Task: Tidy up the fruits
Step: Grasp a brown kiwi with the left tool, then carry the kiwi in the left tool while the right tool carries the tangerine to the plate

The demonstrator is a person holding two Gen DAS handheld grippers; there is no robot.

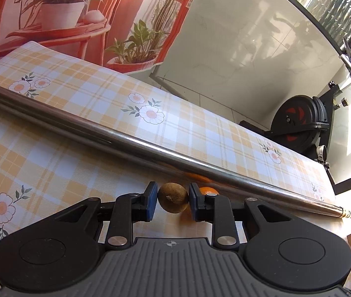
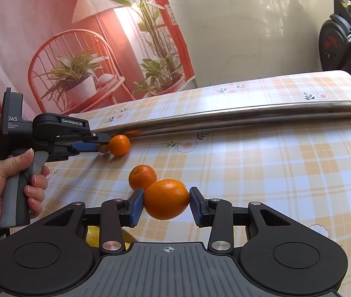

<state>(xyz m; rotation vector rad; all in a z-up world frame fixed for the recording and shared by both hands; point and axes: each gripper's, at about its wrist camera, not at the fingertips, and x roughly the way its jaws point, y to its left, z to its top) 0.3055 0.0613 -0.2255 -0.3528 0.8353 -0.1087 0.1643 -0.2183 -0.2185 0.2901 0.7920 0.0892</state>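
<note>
Step in hand: both hands appear to be at the pick-up stage of sorting the fruit, each tool with one piece between its pads.
Left gripper: closed on a small brown fruit, a blue pad pressing each side; the fruit looks to be low on the checked tablecloth, though whether it is off the cloth cannot be told.
Right gripper: closed on a large orange, pads against both flanks, held above the cloth.
Loose fruit: a small orange sits touching or just beside the brown fruit, close to the metal pole; another orange lies just behind the held one.
Yellow fruit: partly hidden under the right tool, too little showing to name it.
Person's hand: wrapped round the left tool's grey handle.
Destination: no bowl or tray is in view, so where the fruit belongs cannot be told.
Next move, as a judgement: lift the brown fruit clear without nudging the small orange into a roll along the pole, and keep the grip gentle, since the round fruit could slip.
</note>
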